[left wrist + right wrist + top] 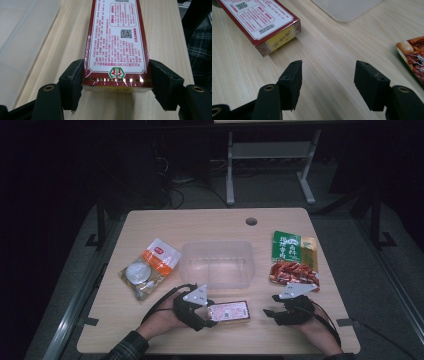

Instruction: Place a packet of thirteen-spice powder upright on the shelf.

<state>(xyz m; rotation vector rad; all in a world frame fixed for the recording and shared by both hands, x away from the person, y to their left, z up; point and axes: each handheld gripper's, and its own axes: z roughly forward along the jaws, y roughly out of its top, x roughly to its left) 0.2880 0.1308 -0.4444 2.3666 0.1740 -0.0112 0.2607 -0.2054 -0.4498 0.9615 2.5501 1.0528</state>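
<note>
Box flat, long axis pointing away, left tongs clamping its end, right tongs agape, empty.

Left claw clamped, right claw agape

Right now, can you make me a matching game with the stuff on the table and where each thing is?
Things:
1. red box
2. clear plastic tub
3. green and red snack packet
4. orange and white packet

Places:
A. far right side of the table
B. middle of the table
C. between the left gripper's jaws
D. left side of the table

Pairs: 1-C, 2-B, 3-A, 4-D
</note>
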